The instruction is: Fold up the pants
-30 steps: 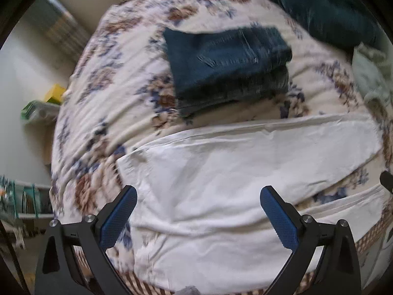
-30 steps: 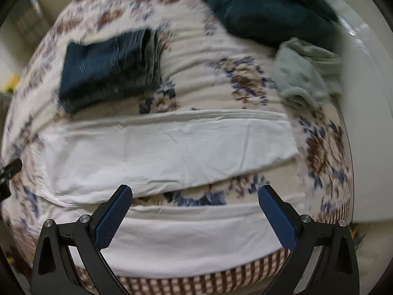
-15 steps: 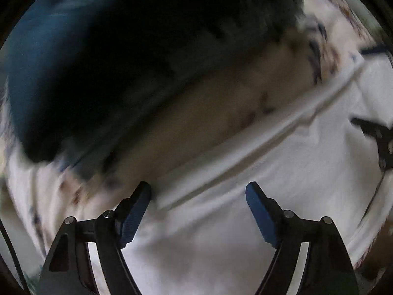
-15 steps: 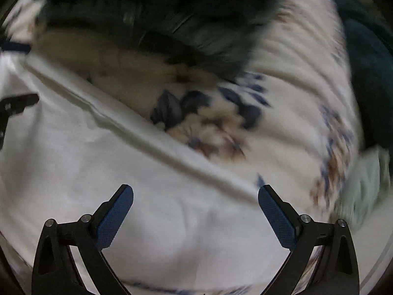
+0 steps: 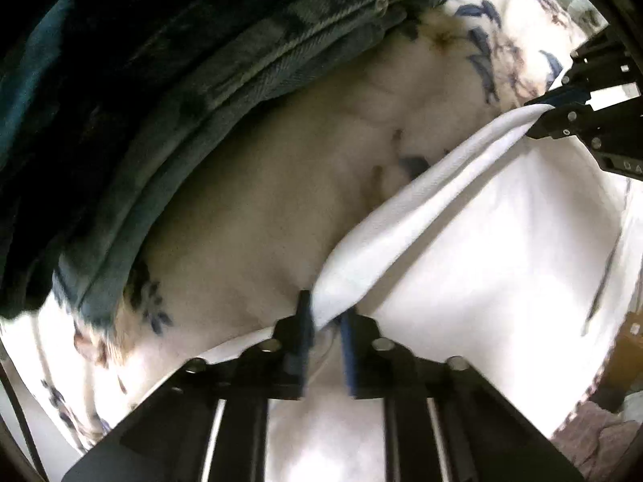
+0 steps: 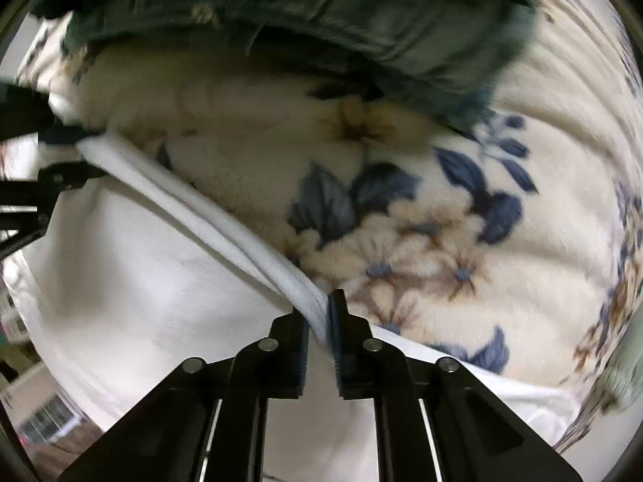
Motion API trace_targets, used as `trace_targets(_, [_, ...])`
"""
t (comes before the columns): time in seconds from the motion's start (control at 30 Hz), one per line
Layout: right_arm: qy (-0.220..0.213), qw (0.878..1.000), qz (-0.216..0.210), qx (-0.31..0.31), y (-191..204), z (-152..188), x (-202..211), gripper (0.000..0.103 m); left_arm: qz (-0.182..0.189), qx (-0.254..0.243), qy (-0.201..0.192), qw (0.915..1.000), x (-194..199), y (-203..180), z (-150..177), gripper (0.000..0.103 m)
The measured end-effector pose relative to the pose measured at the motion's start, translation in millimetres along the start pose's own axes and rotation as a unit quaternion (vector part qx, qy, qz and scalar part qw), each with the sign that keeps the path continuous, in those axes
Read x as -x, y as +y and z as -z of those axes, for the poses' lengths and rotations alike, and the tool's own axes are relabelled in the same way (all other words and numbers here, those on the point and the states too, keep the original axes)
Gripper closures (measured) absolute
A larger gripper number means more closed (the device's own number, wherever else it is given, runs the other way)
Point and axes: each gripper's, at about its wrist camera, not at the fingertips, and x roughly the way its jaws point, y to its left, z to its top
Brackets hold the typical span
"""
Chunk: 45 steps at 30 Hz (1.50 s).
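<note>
White pants [image 5: 482,265] lie on a floral blanket [image 5: 281,184]. My left gripper [image 5: 325,317] is shut on the far edge of the white pants, which runs taut up and right to my right gripper [image 5: 542,114], also pinching that edge. In the right wrist view my right gripper [image 6: 319,313] is shut on the same edge of the pants [image 6: 132,265], and the left gripper [image 6: 76,148] shows at the far left holding the other end. The edge is lifted slightly off the blanket [image 6: 442,209].
A folded stack of dark blue jeans [image 5: 140,92] lies just beyond the held edge, also in the right wrist view [image 6: 321,12]. A pale green cloth [image 6: 623,373] sits at the bed's right edge.
Both grippers were open above the pants. They have dropped to the far edge of the upper leg and closed on it, lifting the edge slightly.
</note>
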Motion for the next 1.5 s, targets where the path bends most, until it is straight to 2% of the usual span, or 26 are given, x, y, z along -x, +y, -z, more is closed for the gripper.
trace_targets(0.13, [-0.020,0.999,-0.021,-0.043,-10,11,22,0.095,0.006,0.034,-0.021,0.9992,32,-2,20,0.097])
trace_targets(0.2, [-0.026,0.997,-0.032,-0.059,-14,22,33,0.095,-0.003,0.051,-0.039,0.9979,53,-8,33,0.097])
trace_targets(0.33, [-0.040,0.995,-0.034,-0.083,-17,35,50,0.096,0.003,0.092,-0.058,0.9941,90,-23,69,0.097])
trace_targets(0.43, [-0.052,0.993,-0.036,-0.103,-5,64,61,0.097,0.018,0.134,-0.066,0.9886,106,-43,108,0.097])
trace_targets(0.5, [-0.063,0.992,-0.033,-0.105,25,104,78,0.097,0.025,0.169,-0.077,0.9824,120,-43,133,0.097])
trace_targets(0.6, [-0.077,0.991,-0.025,-0.105,60,160,100,0.097,0.043,0.221,-0.079,0.9711,111,-74,169,0.097])
trace_targets(0.7, [-0.079,0.990,-0.024,-0.117,96,210,96,0.097,0.065,0.263,-0.071,0.9600,100,-108,213,0.097])
trace_targets(0.77, [-0.076,0.989,-0.023,-0.125,117,236,86,0.097,0.077,0.280,-0.060,0.9549,80,-127,235,0.097])
trace_targets(0.83, [-0.061,0.989,-0.020,-0.130,137,266,62,0.097,0.080,0.281,-0.043,0.9553,54,-149,252,0.097])
trace_targets(0.93, [-0.031,0.989,-0.021,-0.142,162,308,21,0.097,0.104,0.304,-0.006,0.9471,7,-168,274,0.097])
trace_targets(1.0, [-0.017,0.989,-0.016,-0.147,169,325,-3,0.097,0.105,0.306,0.011,0.9460,-25,-180,283,0.097])
trace_targets(1.03, [-0.011,0.989,-0.014,-0.149,173,333,-17,0.097,0.097,0.300,0.010,0.9491,-34,-184,282,0.097])
trace_targets(1.1, [0.000,0.988,-0.013,-0.154,177,342,-38,0.097,0.083,0.288,0.004,0.9540,-42,-188,281,0.097])
trace_targets(1.17, [0.006,0.988,-0.009,-0.157,176,342,-51,0.096,0.076,0.289,0.004,0.9543,-42,-188,275,0.094])
trace_targets(1.2, [0.010,0.985,-0.012,-0.169,173,342,-55,0.096,0.067,0.293,0.004,0.9536,-38,-187,272,0.092])
trace_targets(1.23, [0.013,0.983,-0.020,-0.184,169,341,-58,0.092,0.064,0.305,0.002,0.9502,-35,-186,272,0.091])
trace_targets(1.3, [0.018,0.980,-0.026,-0.195,166,338,-60,0.090,0.060,0.328,-0.004,0.9426,-27,-187,270,0.090])
trace_targets(1.37, [0.023,0.981,-0.026,-0.190,167,337,-59,0.080,0.043,0.343,-0.004,0.9385,-20,-192,268,0.085])
trace_targets(1.4, [0.023,0.981,-0.033,-0.188,168,336,-57,0.053,0.038,0.346,-0.007,0.9375,-16,-193,268,0.080])
trace_targets(1.43, [0.016,0.981,-0.047,-0.187,169,336,-52,0.017,0.027,0.351,-0.012,0.9358,-11,-196,267,0.069])
trace_targets(1.47, [0.006,0.981,-0.055,-0.185,169,336,-48,0.008,0.017,0.355,-0.019,0.9344,-7,-198,267,0.063])
trace_targets(1.5, [-0.012,0.982,-0.061,-0.178,171,340,-39,0.008,0.005,0.359,-0.027,0.9330,0,-201,266,0.049])
